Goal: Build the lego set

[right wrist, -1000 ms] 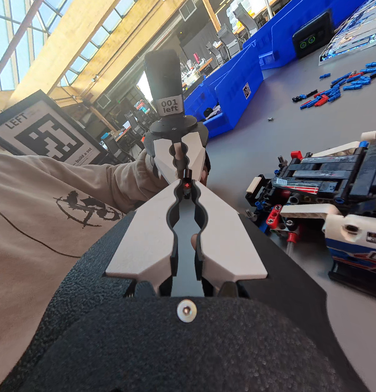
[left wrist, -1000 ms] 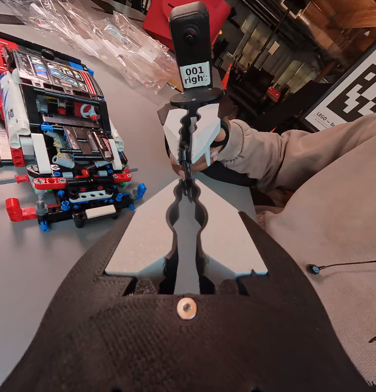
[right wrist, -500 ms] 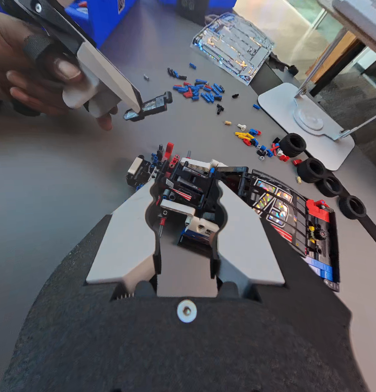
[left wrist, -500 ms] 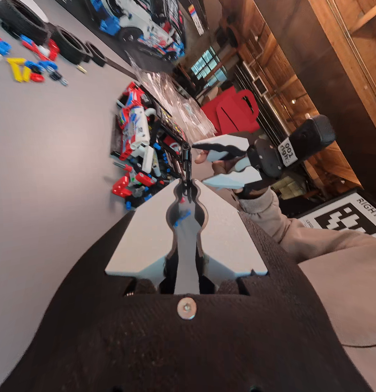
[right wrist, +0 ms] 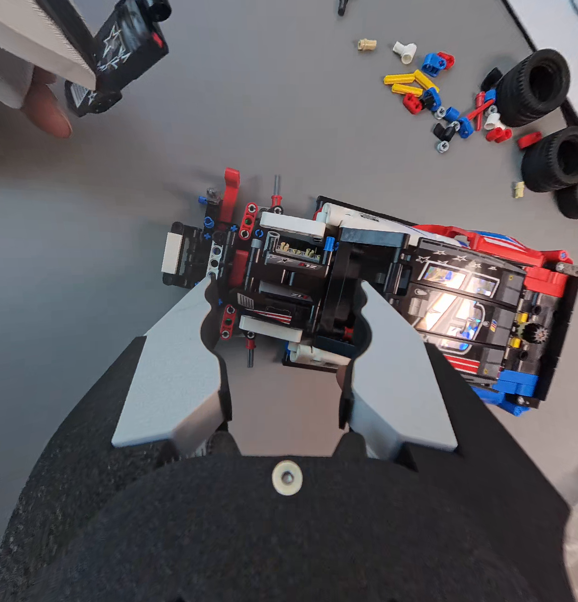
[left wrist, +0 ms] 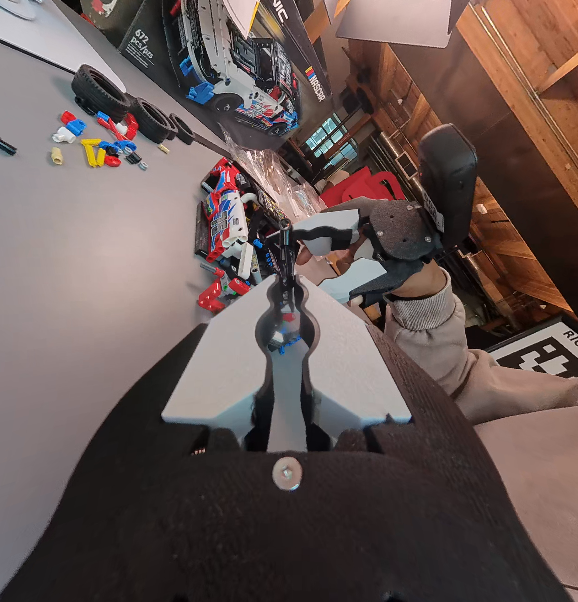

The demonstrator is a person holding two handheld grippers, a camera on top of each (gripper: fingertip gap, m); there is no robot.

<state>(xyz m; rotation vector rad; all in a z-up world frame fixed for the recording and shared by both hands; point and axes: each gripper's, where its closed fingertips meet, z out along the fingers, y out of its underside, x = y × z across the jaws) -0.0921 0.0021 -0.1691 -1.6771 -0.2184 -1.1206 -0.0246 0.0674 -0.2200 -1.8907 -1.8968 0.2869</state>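
My left gripper [left wrist: 286, 284] is shut on a black Lego panel piece [left wrist: 285, 250], seen edge-on, held above the table. In the right wrist view this piece [right wrist: 118, 62] shows its star-printed face at the top left, clamped by a left finger [right wrist: 36, 42]. The partly built Lego car [right wrist: 379, 283] lies on the grey table, also in the left wrist view [left wrist: 225, 224]. My right gripper [right wrist: 284, 286] is open and empty, hovering over the car's front half with a finger on each side. Its fingers [left wrist: 326, 224] show beside the held piece.
Black tyres [right wrist: 535, 84] and loose small pieces in red, blue, yellow and white [right wrist: 444, 94] lie beyond the car. The set's box [left wrist: 235, 55] stands at the table's far edge, with clear plastic bags [left wrist: 281, 182] near it. A person's beige sleeve [left wrist: 444, 351] is on the right. Tip to tip, the grippers are about 11 centimeters apart.
The right gripper let go of the black piece, opened wide and swung down over the car. The left gripper kept the piece and turned towards the table.
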